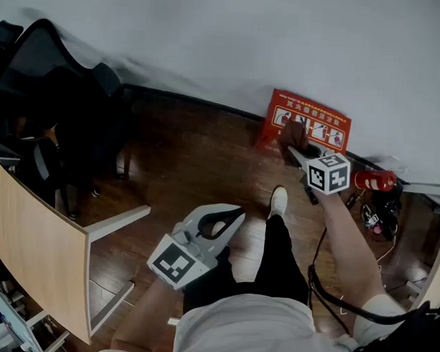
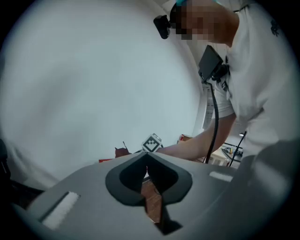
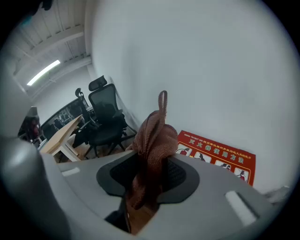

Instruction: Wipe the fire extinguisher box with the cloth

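Holding cloth (image 3: 151, 145) pinched in right gripper (image 1: 293, 150) jaws, I judged it soft, light, bunched; grip at fold seemed enough. Fire extinguisher box (image 1: 309, 122) stood on floor against wall, just beyond cloth. Left gripper (image 1: 228, 218) jaws were together, empty.
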`<act>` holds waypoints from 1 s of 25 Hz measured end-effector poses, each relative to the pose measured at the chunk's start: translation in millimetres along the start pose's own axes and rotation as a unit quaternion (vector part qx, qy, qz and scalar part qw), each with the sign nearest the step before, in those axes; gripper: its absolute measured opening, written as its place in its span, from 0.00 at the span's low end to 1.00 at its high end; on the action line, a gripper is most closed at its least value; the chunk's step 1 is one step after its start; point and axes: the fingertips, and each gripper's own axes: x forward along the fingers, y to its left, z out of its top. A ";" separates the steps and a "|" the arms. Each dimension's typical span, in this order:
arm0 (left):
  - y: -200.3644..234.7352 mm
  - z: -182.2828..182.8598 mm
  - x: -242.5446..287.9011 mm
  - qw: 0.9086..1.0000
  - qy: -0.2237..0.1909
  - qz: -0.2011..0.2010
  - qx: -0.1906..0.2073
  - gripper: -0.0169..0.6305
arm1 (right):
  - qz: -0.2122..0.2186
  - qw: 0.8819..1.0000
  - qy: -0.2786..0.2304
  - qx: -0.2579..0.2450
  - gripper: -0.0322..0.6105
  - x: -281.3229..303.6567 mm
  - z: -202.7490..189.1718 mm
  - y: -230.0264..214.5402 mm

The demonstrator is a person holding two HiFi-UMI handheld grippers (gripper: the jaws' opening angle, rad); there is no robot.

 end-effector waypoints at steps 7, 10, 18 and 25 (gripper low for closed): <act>25.9 -10.0 119.4 0.999 0.005 0.006 -0.037 0.02 | 0.006 0.999 0.029 0.024 0.25 89.5 -4.0 -95.1; 23.5 -13.4 169.8 0.999 0.007 -0.012 -0.048 0.02 | 0.007 0.999 0.041 0.033 0.25 98.1 -16.1 -135.8; 5.6 -15.3 273.5 0.995 0.039 -0.080 -0.052 0.02 | -0.029 0.994 0.045 0.095 0.25 8.6 -79.5 -252.2; -18.4 -17.6 332.7 0.987 0.069 -0.138 -0.036 0.02 | -0.045 0.985 0.009 0.164 0.25 -47.1 -124.2 -313.0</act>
